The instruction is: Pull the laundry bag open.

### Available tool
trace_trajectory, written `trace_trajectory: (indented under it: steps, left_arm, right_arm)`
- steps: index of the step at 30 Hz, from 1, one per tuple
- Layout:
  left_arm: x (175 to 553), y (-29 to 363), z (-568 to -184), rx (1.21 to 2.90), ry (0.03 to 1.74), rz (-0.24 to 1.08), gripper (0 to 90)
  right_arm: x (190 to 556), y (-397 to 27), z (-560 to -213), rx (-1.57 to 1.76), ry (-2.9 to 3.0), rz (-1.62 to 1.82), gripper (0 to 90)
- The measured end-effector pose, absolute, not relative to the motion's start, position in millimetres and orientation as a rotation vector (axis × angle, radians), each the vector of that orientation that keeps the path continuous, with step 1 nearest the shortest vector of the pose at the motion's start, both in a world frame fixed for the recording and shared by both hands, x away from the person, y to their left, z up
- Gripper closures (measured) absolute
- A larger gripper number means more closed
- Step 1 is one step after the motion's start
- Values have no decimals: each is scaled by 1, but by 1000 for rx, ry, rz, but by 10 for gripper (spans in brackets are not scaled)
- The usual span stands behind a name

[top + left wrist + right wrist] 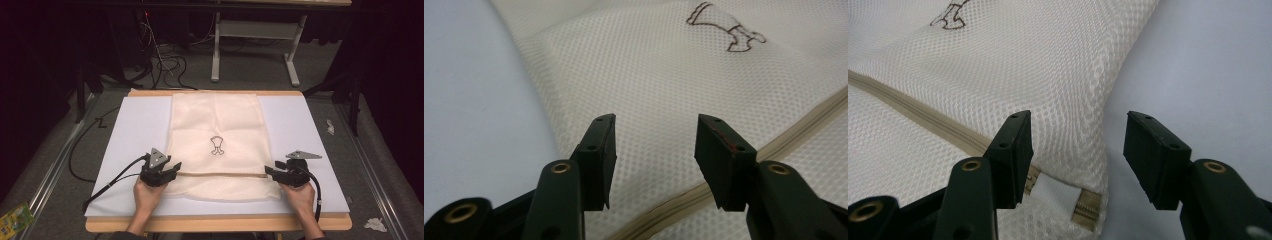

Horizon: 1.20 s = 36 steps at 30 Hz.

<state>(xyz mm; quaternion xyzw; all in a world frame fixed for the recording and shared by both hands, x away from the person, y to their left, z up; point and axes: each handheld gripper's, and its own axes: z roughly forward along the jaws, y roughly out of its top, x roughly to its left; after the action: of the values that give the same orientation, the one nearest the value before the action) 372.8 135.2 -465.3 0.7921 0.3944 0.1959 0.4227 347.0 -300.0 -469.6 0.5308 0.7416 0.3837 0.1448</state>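
On the white desk a cream mesh laundry bag lies flat, its long axis running away from the person, with a beige zipper crossing it from side to side near the close end. That zipper line is what the coming move seems to turn on: it runs straight between the two hands, so each pair of tongs faces one end of it. The left tongs sit at the bag's left edge, the right tongs at its right edge, both pointing inward, neither hand clearly nearer.

From the left gripper view, the left tongs stand apart over the mesh, pads clear of the cloth, the zipper passing below. From the right gripper view, the right tongs are spread wide above the bag's side edge, nothing clamped, with the zipper's end and a small white tab just beneath.
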Motion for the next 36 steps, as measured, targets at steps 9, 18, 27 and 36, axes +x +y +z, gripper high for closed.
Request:
trace_trajectory:
  steps: [9, 18, 27, 36]
  left_arm:
    - [374, 111, -467, 1975, 946, 435, 500]
    - [375, 84, -470, 2017, 891, 410, 492]
    - [376, 70, -475, 2047, 873, 381, 489]
    - [376, 63, -469, 2039, 848, 364, 486]
  right_arm:
    - [347, -297, -475, 1555, 2163, 1119, 471]
    - [352, -288, -476, 1541, 2188, 1108, 529]
    - [352, -287, -476, 1492, 2196, 1057, 719]
    - [351, -290, -471, 1426, 2209, 1098, 865]
